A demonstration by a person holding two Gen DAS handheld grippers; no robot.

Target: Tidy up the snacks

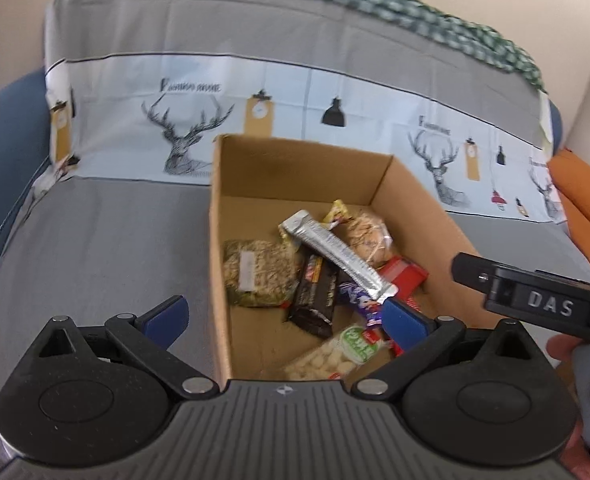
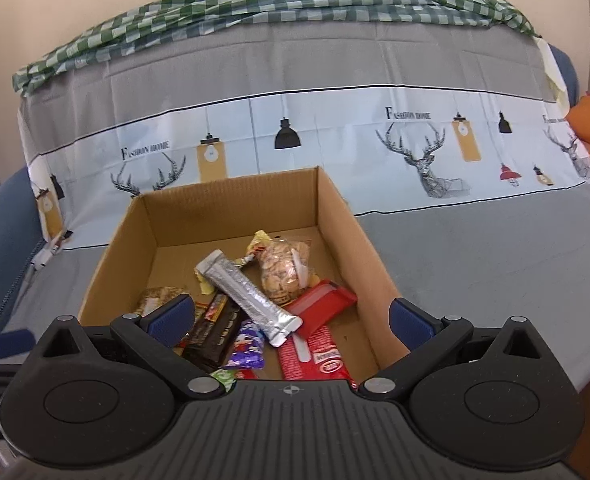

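Note:
An open cardboard box (image 1: 219, 216) (image 2: 347, 216) sits on a grey-covered sofa seat and holds several snacks. A silver bar (image 1: 335, 250) (image 2: 251, 296) lies on top, with a dark chocolate bar (image 1: 315, 296) (image 2: 215, 330), a bag of round crackers (image 1: 367, 236) (image 2: 283, 272), red packets (image 2: 319, 304), a purple wrapper (image 2: 247, 348), an oat bag (image 1: 259, 268) and a white candy pack (image 1: 335, 356). My left gripper (image 1: 285, 318) is open and empty over the box's left wall. My right gripper (image 2: 291, 318) is open and empty over the box's near edge.
The sofa backrest carries a deer-print cover (image 2: 415, 148) and a green checked cloth (image 2: 255, 4). An orange cushion (image 1: 587, 208) lies at the right. The right gripper's body (image 1: 535, 300) shows at the right in the left wrist view.

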